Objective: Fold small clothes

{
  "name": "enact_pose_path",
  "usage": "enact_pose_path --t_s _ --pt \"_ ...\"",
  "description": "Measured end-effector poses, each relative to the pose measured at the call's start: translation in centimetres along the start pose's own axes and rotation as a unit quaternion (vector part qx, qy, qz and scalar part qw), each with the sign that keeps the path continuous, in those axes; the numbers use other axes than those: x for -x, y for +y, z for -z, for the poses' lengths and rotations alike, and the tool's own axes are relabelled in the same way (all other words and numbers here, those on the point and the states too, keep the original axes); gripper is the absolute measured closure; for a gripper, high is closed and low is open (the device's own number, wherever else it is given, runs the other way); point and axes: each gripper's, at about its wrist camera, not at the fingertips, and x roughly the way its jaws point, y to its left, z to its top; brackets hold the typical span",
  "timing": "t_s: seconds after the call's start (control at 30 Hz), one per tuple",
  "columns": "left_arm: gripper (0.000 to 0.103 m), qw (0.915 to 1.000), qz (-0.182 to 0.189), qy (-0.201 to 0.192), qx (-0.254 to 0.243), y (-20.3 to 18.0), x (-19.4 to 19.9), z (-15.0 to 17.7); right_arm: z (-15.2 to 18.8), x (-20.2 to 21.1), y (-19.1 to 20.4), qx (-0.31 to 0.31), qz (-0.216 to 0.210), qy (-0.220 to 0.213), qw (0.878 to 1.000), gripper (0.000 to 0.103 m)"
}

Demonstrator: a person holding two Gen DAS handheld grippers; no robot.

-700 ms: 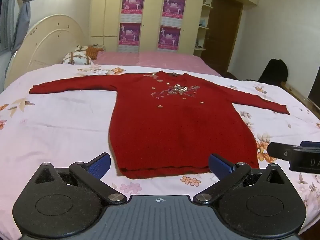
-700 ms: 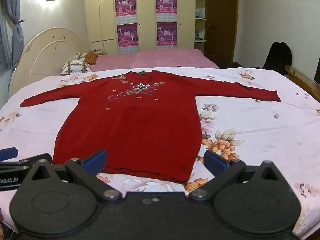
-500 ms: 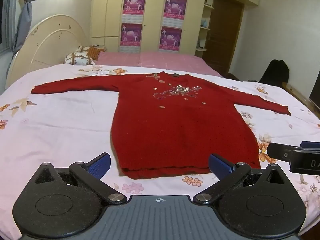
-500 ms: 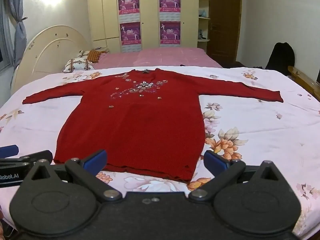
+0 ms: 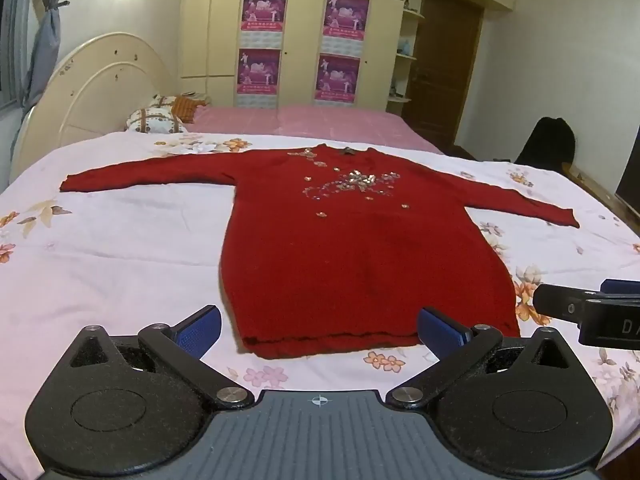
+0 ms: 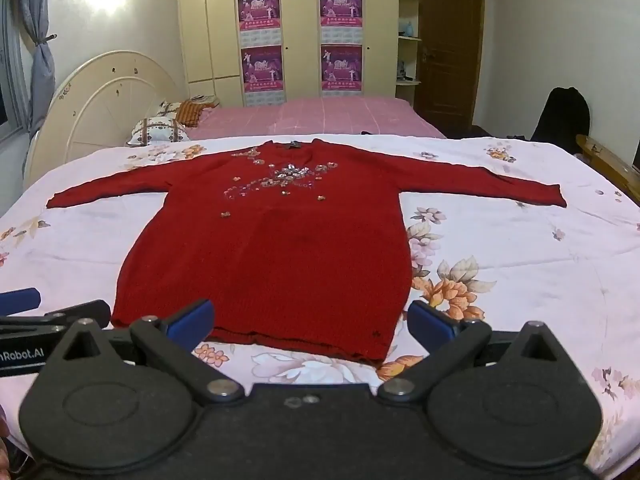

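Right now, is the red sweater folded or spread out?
Spread out: the red sequinned knit sweater lies flat on the floral bedsheet, both sleeves stretched sideways.

one red sweater (image 5: 360, 256), four posters (image 5: 264, 10), two pillows (image 5: 154, 120)

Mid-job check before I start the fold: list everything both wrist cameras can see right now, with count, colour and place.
sweater: 1, red with sequin flowers on the chest, flat on the bedspread, sleeves spread out, hem toward the cameras
bedspread: 1, pale pink with floral print, under the sweater
far bed: 1, pink cover, beyond the bedspread
pillows: 2, patterned, by the headboard
headboard: 1, cream, rounded, left
wardrobe: 1, cream, back wall
posters: 4, purple-pink, on the wardrobe doors
door: 1, brown, back right
curtain: 1, grey-blue, far left
black bag: 1, right, by the wall
left gripper: 1, black, blue fingers, open, near the hem
right gripper: 1, black, blue fingers, open, near the hem
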Motion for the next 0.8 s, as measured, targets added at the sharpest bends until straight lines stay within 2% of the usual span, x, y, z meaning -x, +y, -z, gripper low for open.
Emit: enact_pose_path --t_s 0.8 --pt "0.000 1.0000 -0.002 -0.003 -0.007 -0.08 0.00 -0.13 -0.09 0.18 -0.15 -0.009 0.005 -0.003 1.000 0.001"
